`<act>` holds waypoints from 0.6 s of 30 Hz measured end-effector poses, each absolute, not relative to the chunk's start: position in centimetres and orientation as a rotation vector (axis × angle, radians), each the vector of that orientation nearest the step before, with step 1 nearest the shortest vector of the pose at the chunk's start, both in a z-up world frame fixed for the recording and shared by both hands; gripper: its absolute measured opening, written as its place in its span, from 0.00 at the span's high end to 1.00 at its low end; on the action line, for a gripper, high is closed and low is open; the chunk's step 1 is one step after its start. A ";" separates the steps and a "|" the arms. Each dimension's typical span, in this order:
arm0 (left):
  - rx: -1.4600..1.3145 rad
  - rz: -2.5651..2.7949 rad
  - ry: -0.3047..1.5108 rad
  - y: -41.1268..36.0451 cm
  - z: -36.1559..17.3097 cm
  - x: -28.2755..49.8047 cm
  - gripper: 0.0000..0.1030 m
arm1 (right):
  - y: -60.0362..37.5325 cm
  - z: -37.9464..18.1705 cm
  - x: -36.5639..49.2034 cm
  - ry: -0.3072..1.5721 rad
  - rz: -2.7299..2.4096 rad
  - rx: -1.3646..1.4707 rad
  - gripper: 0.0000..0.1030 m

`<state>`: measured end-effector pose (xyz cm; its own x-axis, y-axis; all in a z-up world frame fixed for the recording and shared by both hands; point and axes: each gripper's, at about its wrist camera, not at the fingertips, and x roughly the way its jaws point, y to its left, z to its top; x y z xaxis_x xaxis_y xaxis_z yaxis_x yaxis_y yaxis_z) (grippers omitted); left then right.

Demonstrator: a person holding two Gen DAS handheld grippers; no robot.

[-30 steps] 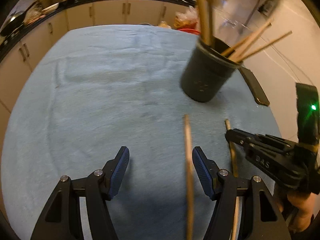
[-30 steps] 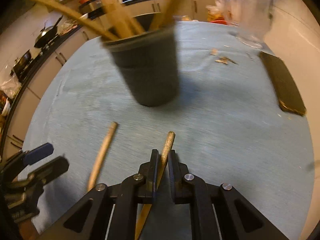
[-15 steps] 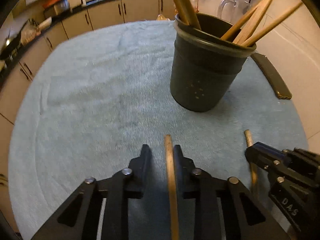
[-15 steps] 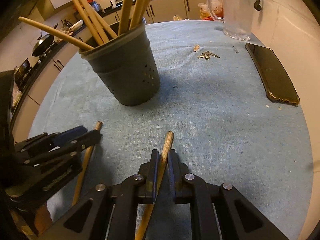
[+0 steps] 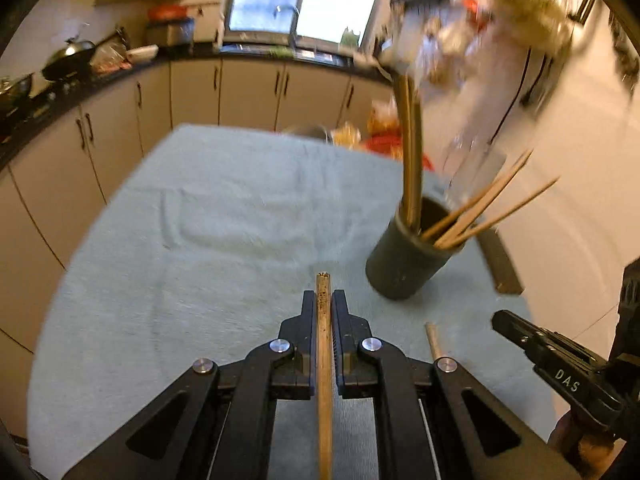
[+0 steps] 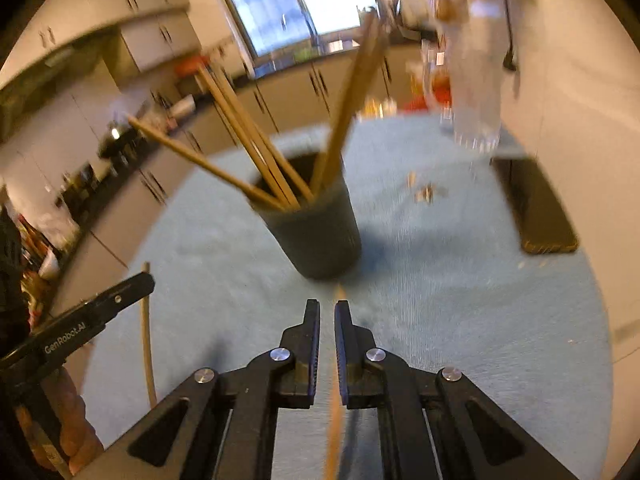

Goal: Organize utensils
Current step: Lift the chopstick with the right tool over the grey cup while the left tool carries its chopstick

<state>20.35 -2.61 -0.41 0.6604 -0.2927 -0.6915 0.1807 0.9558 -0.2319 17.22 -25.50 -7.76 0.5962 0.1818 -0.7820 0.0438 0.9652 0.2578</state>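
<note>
Both claws clamped, each on one chopstick: left claw (image 5: 324,300) on a stick (image 5: 324,360), right claw (image 6: 327,312) on a blurred stick (image 6: 334,384). Dark holder (image 5: 404,260) at two o'clock on the tabletop (image 5: 200,240). Risks: a thin stick pivoting in the grip, tip clipping the rim, jostling upright sticks (image 6: 256,160). Versus half a second ago: both raised, holder farther off.

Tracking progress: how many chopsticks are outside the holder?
2: one chopstick clamped in the left gripper, another chopstick in the right gripper; none seen loose.
</note>
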 end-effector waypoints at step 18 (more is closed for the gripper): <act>-0.174 -0.235 0.696 0.7 3.1 15.3 0.93 | -25.1 -13.6 20.3 1.201 0.081 0.238 0.77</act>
<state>15.33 0.68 3.14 0.7428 -0.2711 -0.6121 0.1554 0.9592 -0.2362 20.35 -25.06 -13.61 0.3616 0.1884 -0.9131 0.0635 0.9721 0.2258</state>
